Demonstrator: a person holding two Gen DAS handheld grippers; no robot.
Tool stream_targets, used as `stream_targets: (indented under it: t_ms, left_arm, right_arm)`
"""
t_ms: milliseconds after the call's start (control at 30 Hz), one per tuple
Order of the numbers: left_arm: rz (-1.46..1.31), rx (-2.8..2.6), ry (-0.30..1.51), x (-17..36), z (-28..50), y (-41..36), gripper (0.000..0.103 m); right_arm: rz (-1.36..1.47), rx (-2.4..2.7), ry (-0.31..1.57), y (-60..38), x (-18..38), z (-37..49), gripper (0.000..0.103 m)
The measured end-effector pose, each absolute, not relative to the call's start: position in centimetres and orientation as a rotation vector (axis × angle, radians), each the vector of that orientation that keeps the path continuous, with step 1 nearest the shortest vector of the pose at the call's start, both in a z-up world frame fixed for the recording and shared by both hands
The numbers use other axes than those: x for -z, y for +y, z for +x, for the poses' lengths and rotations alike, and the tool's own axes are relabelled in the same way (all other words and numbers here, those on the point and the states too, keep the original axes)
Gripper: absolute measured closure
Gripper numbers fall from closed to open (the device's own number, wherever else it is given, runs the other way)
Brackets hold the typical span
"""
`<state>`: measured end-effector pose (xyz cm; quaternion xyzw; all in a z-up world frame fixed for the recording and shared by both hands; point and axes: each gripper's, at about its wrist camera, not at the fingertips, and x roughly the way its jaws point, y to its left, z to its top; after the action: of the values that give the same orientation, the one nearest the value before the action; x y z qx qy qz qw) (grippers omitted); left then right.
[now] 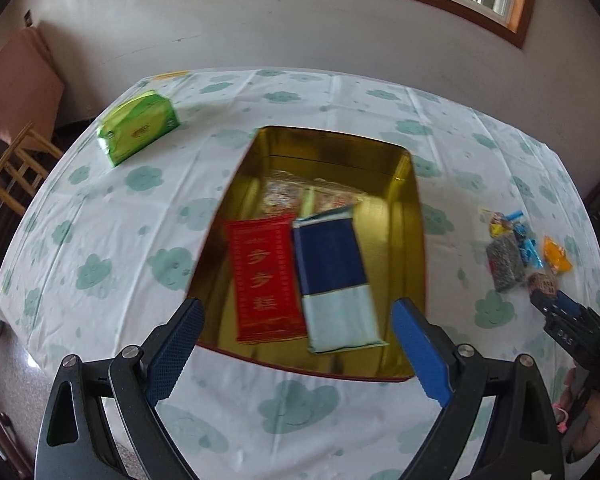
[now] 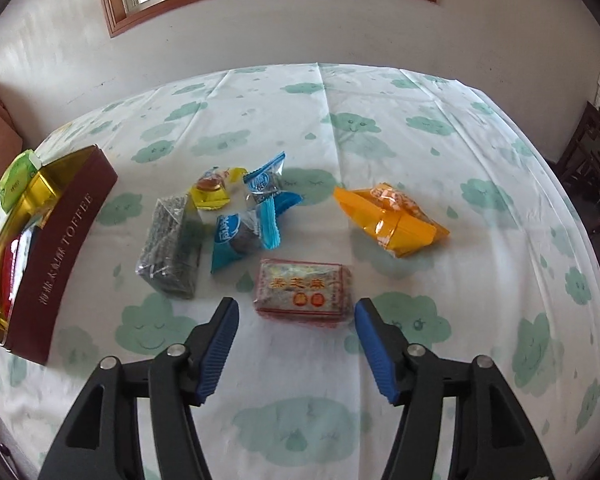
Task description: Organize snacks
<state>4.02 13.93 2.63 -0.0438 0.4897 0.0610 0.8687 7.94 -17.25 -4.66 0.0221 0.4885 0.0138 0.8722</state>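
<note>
Far left on the bench [image 1: 100,216], a green box [image 1: 139,127] sits alone near the edge, with plenty of bare cloth between it and the tin [image 1: 410,208]. The tin stands open mid-bench, its gold walls well clear of every bench edge. Inside, a red pack [image 1: 265,276] lies flat beside a blue-and-white pack [image 1: 334,276], the two touching along their long sides, with a clear printed packet [image 1: 300,194] behind them; the right part of the tin floor is bare. The left gripper [image 1: 298,354] hangs over the tin's near rim, fingers wide, holding nothing.

Right of the tin there is an open strip of cloth, then the loose snacks: a grey bar [image 2: 171,240], a yellow sweet [image 2: 214,192], blue sweets [image 2: 256,216] bunched and touching, a red-edged pack [image 2: 302,290] nearest, and an orange bag [image 2: 392,220] apart to the right. The right gripper [image 2: 296,340] hovers just short of the red-edged pack, fingers moderately wide, nothing between them. Beyond the orange bag the bench runs clear to its right edge.
</note>
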Motion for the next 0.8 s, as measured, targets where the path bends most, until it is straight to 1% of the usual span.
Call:
stream_targets:
  t_ms: [100, 300, 467, 533, 800]
  left_arm:
    - [-0.055, -0.096, 1.028, -2.7, 4.7, 11.6, 0.010]
    - [-0.027, -0.023, 1.036, -2.3, 6.7, 7.0, 0.010]
    - [0.018, 0.033, 1.047, -1.6, 8.0, 3.1, 0.010]
    - [0.027, 0.058, 1.042, -1.2, 8.5, 1.6, 0.010]
    - [-0.006, 0.120, 1.068, 0.6, 10.4, -1.8, 0.010]
  right_arm:
    - [0.069, -0.031, 1.033, -17.5, 5.4, 8.2, 0.041]
    - [0.146, -0.047, 0.992, -18.3, 5.5, 9.1, 0.041]
    - [0.106, -0.073, 0.966, -18.4, 5.7, 8.2, 0.042]
    - [0.087, -0.088, 0.955, -18.5, 5.7, 7.7, 0.052]
    - [0.078, -0.071, 0.928, -21.5, 5.8, 7.0, 0.054]
